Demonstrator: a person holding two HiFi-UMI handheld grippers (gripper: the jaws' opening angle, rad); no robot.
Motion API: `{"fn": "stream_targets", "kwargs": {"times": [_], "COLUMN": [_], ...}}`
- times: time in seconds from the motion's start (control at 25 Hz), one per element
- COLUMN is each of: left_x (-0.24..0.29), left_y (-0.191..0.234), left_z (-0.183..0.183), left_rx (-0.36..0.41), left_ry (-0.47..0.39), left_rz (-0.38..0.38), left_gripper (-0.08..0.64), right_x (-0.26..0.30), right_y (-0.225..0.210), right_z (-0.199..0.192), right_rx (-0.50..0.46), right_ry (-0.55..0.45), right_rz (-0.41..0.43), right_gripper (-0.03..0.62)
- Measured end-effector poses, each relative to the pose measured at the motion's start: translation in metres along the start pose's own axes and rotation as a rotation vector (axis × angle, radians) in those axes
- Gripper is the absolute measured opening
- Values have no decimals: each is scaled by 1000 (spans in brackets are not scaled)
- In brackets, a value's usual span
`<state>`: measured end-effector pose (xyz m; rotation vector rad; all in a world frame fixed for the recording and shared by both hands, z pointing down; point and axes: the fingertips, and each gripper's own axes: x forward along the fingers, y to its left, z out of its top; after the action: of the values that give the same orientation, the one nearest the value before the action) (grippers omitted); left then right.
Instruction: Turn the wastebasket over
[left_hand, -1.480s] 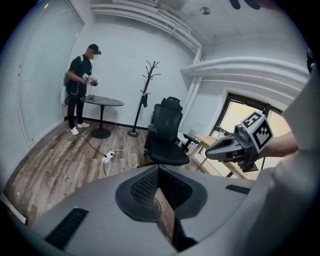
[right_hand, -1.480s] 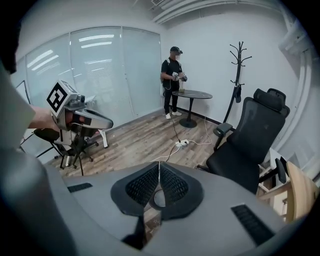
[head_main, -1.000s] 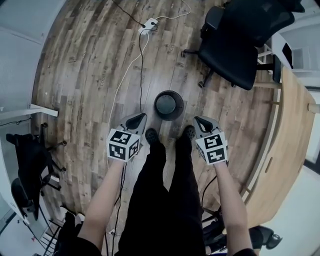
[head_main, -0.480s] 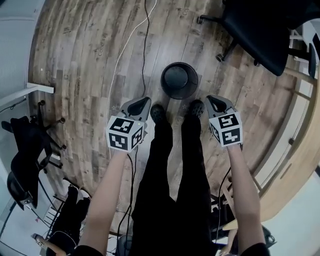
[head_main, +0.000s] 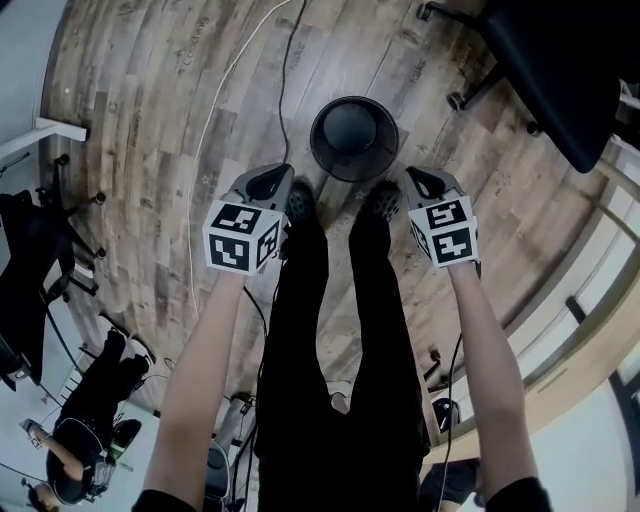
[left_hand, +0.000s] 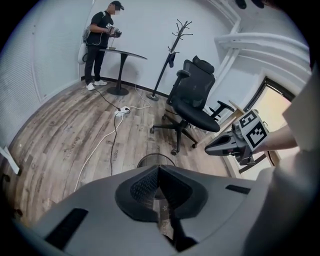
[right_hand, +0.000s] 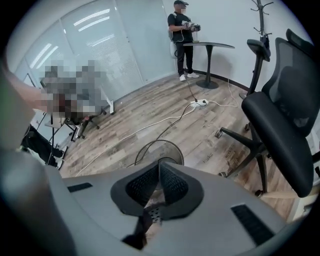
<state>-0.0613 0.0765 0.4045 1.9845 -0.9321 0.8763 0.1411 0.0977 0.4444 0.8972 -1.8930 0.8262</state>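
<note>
Wooden floor (head_main: 150, 120), wastebasket (head_main: 353, 137) ahead, apart from fingers (head_main: 262, 188)

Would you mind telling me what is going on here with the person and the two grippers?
A person stands on a wooden floor just behind a black wastebasket, a gripper in each hand. The left gripper and the right gripper are both shut and empty, held short of the basket on either side, touching nothing. The wastebasket stands upright, not yet turned over.
</note>
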Motion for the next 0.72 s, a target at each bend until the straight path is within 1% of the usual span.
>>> {"fn": "stream_targets", "kwargs": {"times": [0.08, 0.2, 0.36, 0.44, 0.52, 0.72], "left_x": [17, 47, 86, 100, 112, 132], "left_y": [-1, 0, 14, 24, 33, 47], "left_z": [-6, -20, -40, -52, -64, -81], "left_rx": [-8, -18, -67, -82, -73, -73], "left_ry": [21, 63, 127, 167, 199, 218], "left_rz": [9, 16, 7, 12, 22, 24], "left_gripper": [17, 17, 17, 18, 18, 18], "right_x": [13, 32, 63, 78, 91, 117], "right_y": [-3, -17, -29, -33, -37, -48], "right_z": [-5, -10, -16, -22, -32, -49], "right_rx": [-14, -27, -10, -18, -24, -49], "right_ry": [19, 25, 31, 47, 67, 116], "right_rz": [32, 49, 84, 82, 76, 74], "right_gripper": [34, 34, 34, 35, 35, 35]}}
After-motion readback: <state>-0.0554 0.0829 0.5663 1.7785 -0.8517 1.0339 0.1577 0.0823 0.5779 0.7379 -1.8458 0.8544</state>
